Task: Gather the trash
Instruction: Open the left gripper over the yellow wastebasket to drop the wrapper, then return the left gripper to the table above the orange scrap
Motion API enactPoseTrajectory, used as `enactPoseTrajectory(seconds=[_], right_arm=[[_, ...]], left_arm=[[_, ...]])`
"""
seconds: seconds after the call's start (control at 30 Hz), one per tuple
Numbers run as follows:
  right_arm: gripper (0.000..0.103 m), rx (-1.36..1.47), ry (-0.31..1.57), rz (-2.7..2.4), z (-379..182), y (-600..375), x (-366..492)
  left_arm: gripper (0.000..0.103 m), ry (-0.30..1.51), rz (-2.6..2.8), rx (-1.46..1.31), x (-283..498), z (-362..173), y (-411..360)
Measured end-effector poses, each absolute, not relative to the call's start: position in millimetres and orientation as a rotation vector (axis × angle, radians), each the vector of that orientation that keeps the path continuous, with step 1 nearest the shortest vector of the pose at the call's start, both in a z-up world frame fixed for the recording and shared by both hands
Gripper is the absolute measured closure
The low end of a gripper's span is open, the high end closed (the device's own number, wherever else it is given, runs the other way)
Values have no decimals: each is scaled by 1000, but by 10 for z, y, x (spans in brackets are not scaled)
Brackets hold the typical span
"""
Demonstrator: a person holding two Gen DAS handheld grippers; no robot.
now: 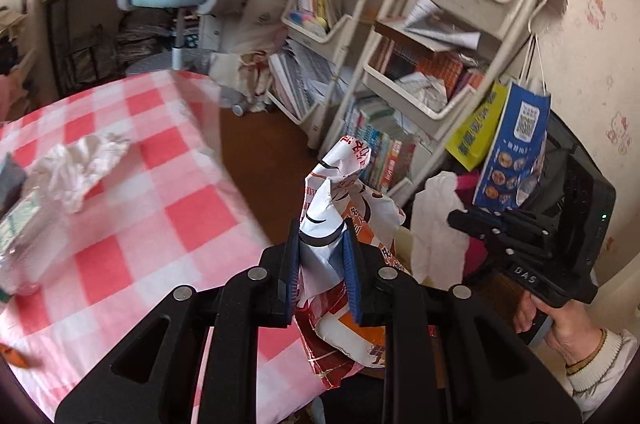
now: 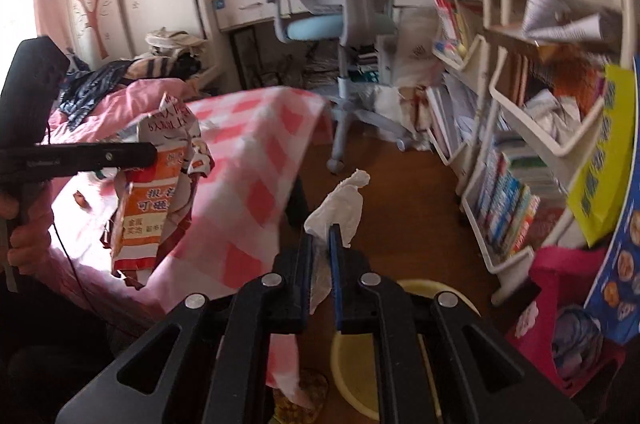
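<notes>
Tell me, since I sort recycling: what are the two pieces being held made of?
The wrapper in the left hand-held gripper looks like glossy printed plastic film, creased and torn. The tissue in the right hand-held gripper looks like soft matte white paper, crumpled.

Each fisheye camera sat just behind its own two black fingers and looked forward and downward along them. The left wrist view faced past the edge of the pink-and-white checked tablecloth [image 1: 160,216] toward cream plastic book shelves [image 1: 436,36] at 1 o'clock. The right wrist view looked over brown floor. Both shared the grey swivel chair with a pale blue seat [image 2: 340,20] at 12 o'clock, the shelves and the tablecloth.
</notes>
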State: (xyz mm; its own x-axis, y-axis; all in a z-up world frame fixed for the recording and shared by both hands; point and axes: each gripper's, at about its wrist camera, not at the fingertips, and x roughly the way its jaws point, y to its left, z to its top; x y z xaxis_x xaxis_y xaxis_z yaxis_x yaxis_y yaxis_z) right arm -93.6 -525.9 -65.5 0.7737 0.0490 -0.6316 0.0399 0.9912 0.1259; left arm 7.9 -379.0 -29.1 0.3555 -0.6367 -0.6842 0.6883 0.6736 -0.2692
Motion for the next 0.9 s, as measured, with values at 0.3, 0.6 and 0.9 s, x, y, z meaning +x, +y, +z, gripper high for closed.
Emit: enactPoseTrajectory(seconds=[0.3,0.6,0.9], right_arm=[[47,293,845,-151,-1596,-5994,-1033],[39,329,720,-254,-1227,-6144,-1343],[17,178,416,-26,101,-5039,-1030]], left_arm=[[82,1035,-964,217,145,-1294,-5285],[37,1042,-963,288,-93,-1232,-5534],[13,736,-643,197,-111,-263,-3663]])
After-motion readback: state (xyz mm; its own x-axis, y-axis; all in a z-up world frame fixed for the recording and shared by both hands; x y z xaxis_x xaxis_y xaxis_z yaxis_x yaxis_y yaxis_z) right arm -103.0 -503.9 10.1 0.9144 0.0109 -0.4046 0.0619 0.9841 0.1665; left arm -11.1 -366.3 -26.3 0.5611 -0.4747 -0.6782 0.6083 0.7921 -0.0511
